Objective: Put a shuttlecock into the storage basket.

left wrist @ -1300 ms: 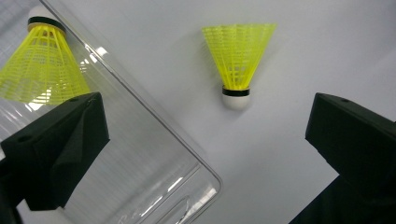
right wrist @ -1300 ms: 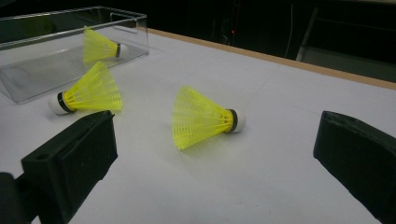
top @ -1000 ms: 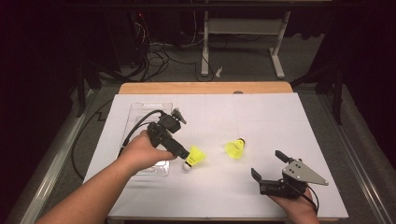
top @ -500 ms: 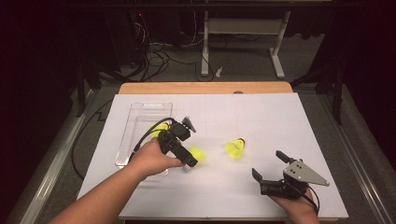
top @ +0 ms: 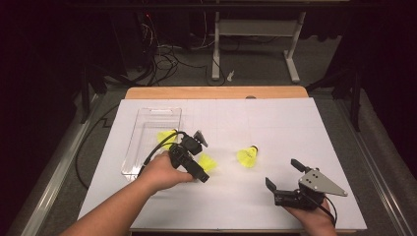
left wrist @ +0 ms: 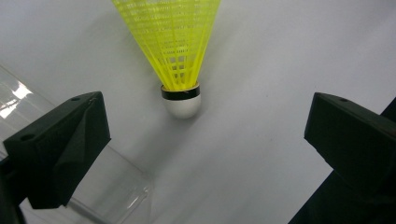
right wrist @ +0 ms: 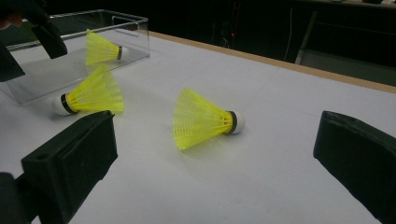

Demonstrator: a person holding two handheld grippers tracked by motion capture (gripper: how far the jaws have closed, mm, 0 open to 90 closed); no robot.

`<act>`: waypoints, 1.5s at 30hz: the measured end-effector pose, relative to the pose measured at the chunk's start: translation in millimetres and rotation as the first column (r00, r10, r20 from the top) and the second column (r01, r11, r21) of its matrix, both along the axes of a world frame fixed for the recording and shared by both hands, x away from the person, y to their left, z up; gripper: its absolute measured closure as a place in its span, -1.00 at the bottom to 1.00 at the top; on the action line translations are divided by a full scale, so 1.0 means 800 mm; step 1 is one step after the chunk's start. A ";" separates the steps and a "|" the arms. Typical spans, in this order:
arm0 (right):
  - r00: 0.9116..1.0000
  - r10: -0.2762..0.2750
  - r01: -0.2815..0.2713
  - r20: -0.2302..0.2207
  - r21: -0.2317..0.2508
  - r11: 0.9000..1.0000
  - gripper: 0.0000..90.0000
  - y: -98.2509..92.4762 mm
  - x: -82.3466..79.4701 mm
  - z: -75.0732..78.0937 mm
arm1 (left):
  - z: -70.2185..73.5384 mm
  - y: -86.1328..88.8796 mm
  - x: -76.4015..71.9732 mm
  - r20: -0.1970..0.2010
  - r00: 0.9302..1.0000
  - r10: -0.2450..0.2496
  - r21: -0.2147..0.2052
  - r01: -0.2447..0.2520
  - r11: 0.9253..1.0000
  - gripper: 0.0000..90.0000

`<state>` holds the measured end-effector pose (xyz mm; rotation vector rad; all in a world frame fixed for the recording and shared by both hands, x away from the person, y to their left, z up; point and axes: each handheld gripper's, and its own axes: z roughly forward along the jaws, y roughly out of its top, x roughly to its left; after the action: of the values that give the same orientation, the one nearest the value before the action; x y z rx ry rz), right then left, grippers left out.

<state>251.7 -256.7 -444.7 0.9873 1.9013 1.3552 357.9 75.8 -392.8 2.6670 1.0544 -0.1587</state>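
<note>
Three yellow shuttlecocks with white corks are here. One lies in the clear plastic tray at the left, shuttlecock. A second shuttlecock lies on the white table beside the tray, between the wide-apart jaws of my open left gripper, untouched. The third shuttlecock lies mid-table, cork to the right. My right gripper stands open near the front edge, a short way short of it.
The tray's near corner sits close to the left jaw. White paper covers the table, with a wooden strip along the far edge. Cables and a desk frame lie on the dark floor beyond.
My left hand and gripper have shifted right and nearer, off the tray, uncovering the shuttlecock inside it. The right gripper has stayed still.
</note>
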 end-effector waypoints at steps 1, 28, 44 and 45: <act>1.000 0.000 0.000 -0.001 0.001 1.000 -1.00 0.000 0.000 0.000 | -0.002 0.000 0.000 -0.001 1.000 0.001 -0.001 -0.001 1.000 -0.96; 1.000 0.004 -0.004 0.003 -0.001 1.000 -1.00 0.001 -0.001 0.000 | -0.027 -0.007 0.001 0.005 1.000 -0.021 0.050 0.021 0.999 -0.61; 1.000 0.008 -0.008 0.000 0.002 1.000 -1.00 0.001 0.003 0.000 | -0.032 -0.016 0.005 0.011 0.999 -0.046 0.097 0.045 0.994 -0.23; 1.000 0.003 -0.003 -0.002 0.010 1.000 -1.00 0.000 0.002 0.000 | -0.032 -0.016 0.004 0.008 0.999 -0.053 0.103 0.052 0.993 -0.22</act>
<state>253.6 -256.5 -444.8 0.9919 1.9000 1.3668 361.2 62.6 -418.7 2.7855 1.0158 -0.1024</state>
